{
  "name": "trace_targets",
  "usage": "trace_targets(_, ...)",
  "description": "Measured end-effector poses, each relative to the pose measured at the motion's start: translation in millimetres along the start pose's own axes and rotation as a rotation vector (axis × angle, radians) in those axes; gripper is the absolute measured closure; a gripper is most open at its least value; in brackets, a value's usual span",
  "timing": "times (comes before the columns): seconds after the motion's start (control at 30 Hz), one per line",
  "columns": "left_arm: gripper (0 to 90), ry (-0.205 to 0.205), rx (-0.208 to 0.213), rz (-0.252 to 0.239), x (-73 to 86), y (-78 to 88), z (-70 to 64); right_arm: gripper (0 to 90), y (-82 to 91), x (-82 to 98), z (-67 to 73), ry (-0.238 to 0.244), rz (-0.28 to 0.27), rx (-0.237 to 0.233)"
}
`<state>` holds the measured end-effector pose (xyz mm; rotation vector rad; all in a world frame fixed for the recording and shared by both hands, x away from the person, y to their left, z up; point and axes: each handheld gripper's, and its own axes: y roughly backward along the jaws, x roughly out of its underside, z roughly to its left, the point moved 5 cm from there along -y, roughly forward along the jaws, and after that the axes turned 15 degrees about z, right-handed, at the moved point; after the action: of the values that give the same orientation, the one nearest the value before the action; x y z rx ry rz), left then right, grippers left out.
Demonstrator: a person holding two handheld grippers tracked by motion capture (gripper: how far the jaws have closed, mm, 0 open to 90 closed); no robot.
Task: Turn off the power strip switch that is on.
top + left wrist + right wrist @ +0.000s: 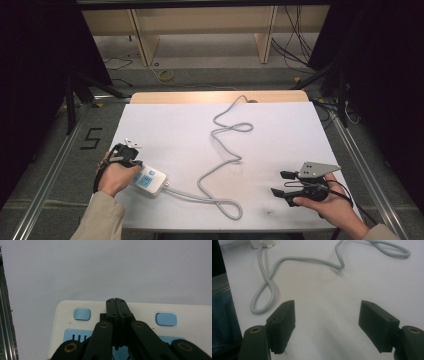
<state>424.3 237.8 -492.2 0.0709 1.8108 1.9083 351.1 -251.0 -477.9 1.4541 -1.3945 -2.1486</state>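
Here, left gripper [117, 305] closed, jaw tips pressed together, resting on white power strip [150, 181] at table's [280, 125] near-left edge. Right gripper [283, 184] open, empty, hovering near-right, well apart from grey cord [220, 167]. Risk: strip slides under downward press, nothing bracing it; looped cord may snag. Count: one strip, one cord, two blue buttons [82, 314] in left gripper view.

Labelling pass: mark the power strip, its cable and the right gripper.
power strip [150, 180], high view, white top face beside the blue sockets.
cable [218, 162], high view, grey run mid-table.
right gripper [280, 183], high view, midway between its open jaws' tips.
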Motion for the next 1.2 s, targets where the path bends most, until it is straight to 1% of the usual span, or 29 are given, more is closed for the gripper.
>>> trace_targets(0.1, 90.0, -0.004, -0.009, 0.005, -0.8, -0.2, -1.1, 30.0, -0.3, -0.1, 0.4, 0.001, 0.0, -0.003)
trace_targets(0.23, 90.0, 0.001, 0.0, 0.004, -0.2, -0.1, -0.2, 30.0, -0.5, -0.3, 0.9, 0.001, 0.001, -0.002)
trace_targets(0.3, 90.0, -0.003, -0.005, 0.009, -0.9, -0.2, -0.8, 30.0, -0.4, -0.3, 1.1, 0.001, 0.0, -0.002)
trace_targets(0.47, 90.0, -0.02, -0.017, 0.042, -4.0, 0.0, -1.6, 30.0, -0.7, -0.6, 2.0, -0.001, 0.001, -0.004)
trace_targets(0.5, 90.0, -0.025, -0.012, 0.051, -4.4, -0.7, -2.7, 30.0, -0.7, -0.6, 1.9, -0.001, 0.0, -0.004)
trace_targets(0.53, 90.0, -0.033, -0.019, 0.056, -4.9, -0.8, -3.4, 30.0, -0.7, -0.5, 1.8, -0.001, 0.001, -0.004)
trace_targets(0.57, 90.0, -0.028, -0.025, 0.062, -5.5, -0.7, -3.9, 30.0, -0.7, -0.4, 1.6, -0.001, 0.001, -0.004)
trace_targets(0.6, 90.0, -0.029, -0.04, 0.055, -6.6, -1.2, -4.6, 30.0, -0.7, -0.4, 1.5, -0.001, 0.001, -0.004)
trace_targets(0.67, 90.0, -0.053, -0.06, 0.059, -7.9, -1.6, -6.3, 30.0, -0.7, -0.5, 1.4, -0.001, 0.001, -0.004)
trace_targets(0.77, 90.0, -0.052, -0.056, 0.067, -8.1, -1.3, -5.6, 30.0, 0.2, -0.2, 2.0, 0.005, -0.002, -0.001)
trace_targets(0.8, 90.0, -0.043, -0.05, 0.062, -8.4, -1.6, -5.7, 30.0, 0.3, 0.0, 1.9, 0.005, -0.002, 0.0)
trace_targets(0.87, 90.0, -0.041, -0.043, 0.063, -8.1, -1.4, -4.9, 30.1, 0.0, 0.1, 1.4, 0.002, 0.0, -0.001)
trace_targets(1.0, 90.0, -0.043, -0.042, 0.065, -8.1, -1.3, -4.6, 30.1, -0.3, 0.0, 1.8, 0.0, 0.003, -0.004)
trace_targets(1.13, 90.0, -0.033, -0.032, 0.062, -7.9, -1.3, -4.1, 30.1, -0.3, 0.1, 2.0, 0.0, 0.004, -0.004)
trace_targets(1.2, 90.0, -0.039, -0.036, 0.067, -7.9, -1.0, -3.9, 30.1, -0.3, 0.2, 1.9, -0.001, 0.004, -0.004)
